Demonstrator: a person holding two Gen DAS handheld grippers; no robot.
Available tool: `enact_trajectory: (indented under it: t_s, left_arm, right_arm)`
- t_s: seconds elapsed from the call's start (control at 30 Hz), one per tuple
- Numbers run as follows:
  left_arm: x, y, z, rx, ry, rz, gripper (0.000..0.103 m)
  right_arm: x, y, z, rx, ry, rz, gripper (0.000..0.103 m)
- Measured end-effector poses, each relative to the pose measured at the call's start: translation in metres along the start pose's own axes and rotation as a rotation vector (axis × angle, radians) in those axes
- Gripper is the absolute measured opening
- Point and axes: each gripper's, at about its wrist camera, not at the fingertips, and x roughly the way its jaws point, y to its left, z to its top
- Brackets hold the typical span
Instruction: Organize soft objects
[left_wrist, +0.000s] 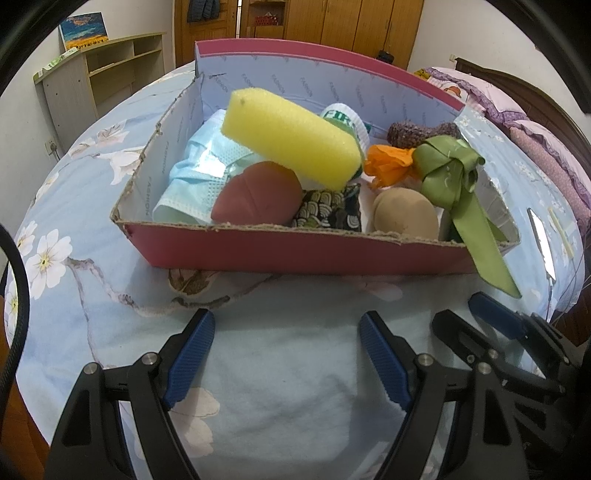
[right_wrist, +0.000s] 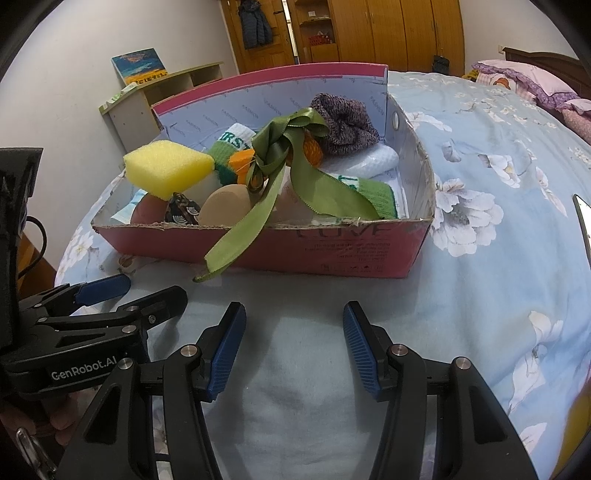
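Observation:
A pink cardboard box (left_wrist: 295, 254) (right_wrist: 332, 254) sits on the bed, filled with soft things. A yellow sponge (left_wrist: 291, 138) (right_wrist: 168, 168) lies on top, over a blue face mask (left_wrist: 195, 173). Beside them are a dark red puff (left_wrist: 258, 195), a beige puff (left_wrist: 404, 214) (right_wrist: 225, 205), a patterned pouch (left_wrist: 328, 210), an orange cloth (left_wrist: 388, 164), a knitted purple piece (right_wrist: 345, 123) and green-white socks (right_wrist: 373, 192). A green ribbon (left_wrist: 469, 206) (right_wrist: 277, 177) hangs over the front wall. My left gripper (left_wrist: 288, 326) and right gripper (right_wrist: 293, 317) stand open and empty, short of the box.
The bed carries a light blue flowered sheet (right_wrist: 498, 206). Pink pillows (right_wrist: 532, 79) lie at its far right. A low wooden shelf (left_wrist: 107, 70) with a picture stands at the wall on the left, and wooden wardrobes (right_wrist: 388, 33) fill the back.

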Motion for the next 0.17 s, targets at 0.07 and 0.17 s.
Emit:
enact_trajectory:
  t_s: [0.07, 0.17]
  left_arm:
    - [-0.001, -0.0014, 0.0006, 0.001, 0.0, 0.002, 0.084]
    - [-0.0031, -0.0022, -0.0005, -0.001, -0.002, 0.0, 0.084]
  right_arm:
    - [-0.001, -0.0002, -0.0011, 0.002, -0.001, 0.0, 0.056]
    - [-0.002, 0.0, -0.0006, 0.005, -0.002, 0.002, 0.056]
